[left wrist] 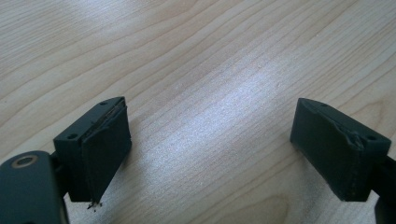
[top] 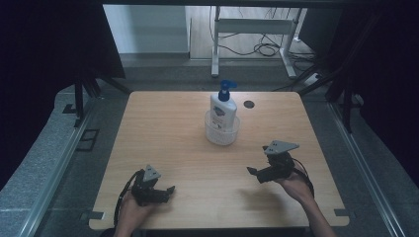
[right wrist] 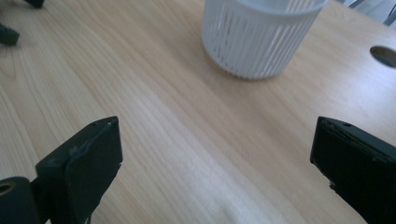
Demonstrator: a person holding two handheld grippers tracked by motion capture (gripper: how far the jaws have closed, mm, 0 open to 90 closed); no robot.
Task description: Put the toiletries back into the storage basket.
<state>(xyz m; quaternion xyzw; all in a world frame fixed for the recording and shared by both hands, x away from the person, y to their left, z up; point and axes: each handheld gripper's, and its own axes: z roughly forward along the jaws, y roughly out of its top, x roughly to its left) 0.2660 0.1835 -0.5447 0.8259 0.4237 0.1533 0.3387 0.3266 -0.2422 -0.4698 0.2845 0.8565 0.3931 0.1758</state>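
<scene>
A white pump bottle (top: 222, 107) with a blue pump head stands upright inside a white slatted basket (top: 222, 132) at the middle of the wooden table (top: 163, 133). My left gripper (top: 168, 190) rests near the front left edge, held in a hand, open with nothing between its jaws (left wrist: 210, 144). My right gripper (top: 252, 172) hovers at the front right, open and empty (right wrist: 215, 158). In the right gripper view the basket (right wrist: 257, 37) stands a short way beyond the jaws.
A round cable hole (top: 248, 104) lies in the table behind the basket, also seen as the hole (right wrist: 384, 55). Black curtains hang at both sides. A white frame (top: 254, 29) and cables stand on the floor beyond the table.
</scene>
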